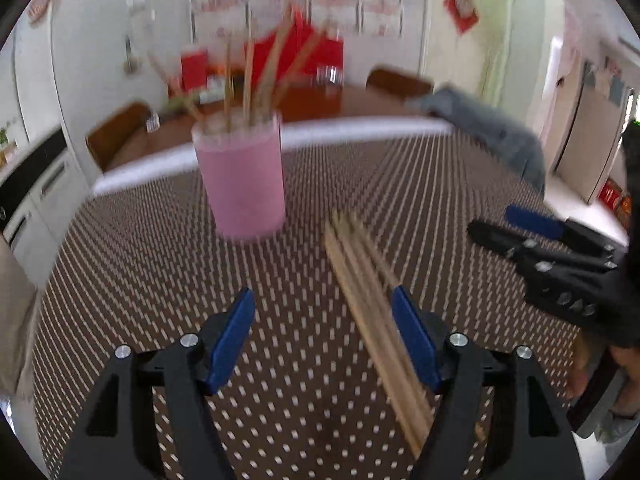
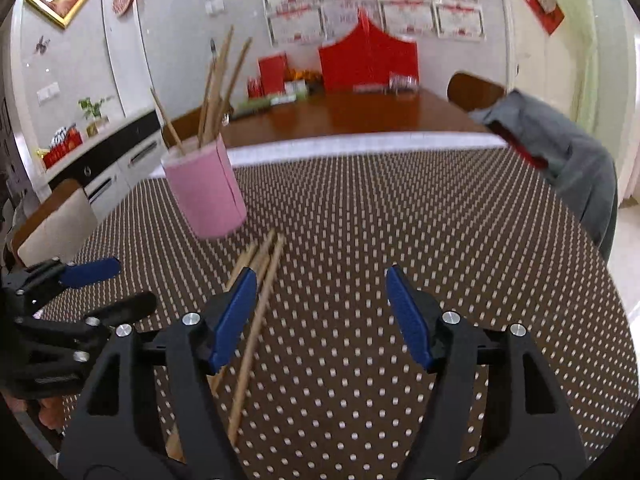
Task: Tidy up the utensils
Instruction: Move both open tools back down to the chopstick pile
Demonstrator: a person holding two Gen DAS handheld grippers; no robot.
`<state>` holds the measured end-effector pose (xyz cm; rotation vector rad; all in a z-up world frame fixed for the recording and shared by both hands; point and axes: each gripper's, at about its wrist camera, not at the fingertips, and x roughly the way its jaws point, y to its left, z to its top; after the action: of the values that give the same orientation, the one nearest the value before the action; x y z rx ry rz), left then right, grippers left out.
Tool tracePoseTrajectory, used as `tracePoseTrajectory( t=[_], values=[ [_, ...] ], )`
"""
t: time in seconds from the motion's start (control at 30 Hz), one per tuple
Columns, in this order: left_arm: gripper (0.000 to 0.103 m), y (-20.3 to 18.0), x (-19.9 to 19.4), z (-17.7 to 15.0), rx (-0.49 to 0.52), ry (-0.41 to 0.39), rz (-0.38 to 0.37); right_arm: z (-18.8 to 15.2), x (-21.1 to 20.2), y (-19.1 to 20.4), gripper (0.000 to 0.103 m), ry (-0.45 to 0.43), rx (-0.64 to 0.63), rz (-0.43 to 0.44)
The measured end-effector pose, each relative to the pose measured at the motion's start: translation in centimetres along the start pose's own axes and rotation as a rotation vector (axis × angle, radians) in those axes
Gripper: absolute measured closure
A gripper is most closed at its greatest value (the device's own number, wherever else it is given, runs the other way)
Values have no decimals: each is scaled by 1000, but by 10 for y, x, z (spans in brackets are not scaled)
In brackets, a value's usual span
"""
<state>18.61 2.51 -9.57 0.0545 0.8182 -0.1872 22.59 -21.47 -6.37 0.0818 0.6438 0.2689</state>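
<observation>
2 tongs spread, left tongs [image 1: 322, 300], right tongs [image 2: 320, 280], chopsticks [image 1: 372, 300] between them

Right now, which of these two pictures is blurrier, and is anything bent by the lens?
Left wrist view: heavily smeared, the pink cylindrical holder and the loose wooden chopsticks streaked. Right wrist view: sharper, though its pink holder is still soft. Both views: fisheye curves the dotted brown tablecloth and its far white edge into an arc, with dark corners.
</observation>
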Motion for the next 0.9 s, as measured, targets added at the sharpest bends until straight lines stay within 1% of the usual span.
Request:
tracePoseTrajectory(
  t=[0.07, 0.17, 0.23, 0.3, 0.4, 0.57, 0.77, 0.9],
  values=[
    [33, 3, 14, -5, -23, 56, -4, -5, 6, 0, 36, 29, -4, 1],
    [33, 3, 27, -11, -42, 95, -13, -14, 17, -1, 35, 74, -6, 8],
    [33, 0, 36, -16, -33, 118, -16, -18, 23, -3, 35, 94, -6, 11],
    [33, -4, 43, -19, -19, 137, -3, -21, 26, -4, 35, 107, -2, 14],
    [33, -6, 51, -19, -14, 147, 7, -23, 32, -5, 35, 125, 1, 22],
    [32, 0, 60, -7, -70, 174, -1, -19, 35, -4, 34, 138, -3, 35],
    [32, 8, 61, 3, -63, 202, 51, -17, 41, -3, 34, 166, -21, 45],
    [32, 6, 62, 6, -69, 215, 58, -16, 46, -1, 34, 183, -23, 53]
  ],
)
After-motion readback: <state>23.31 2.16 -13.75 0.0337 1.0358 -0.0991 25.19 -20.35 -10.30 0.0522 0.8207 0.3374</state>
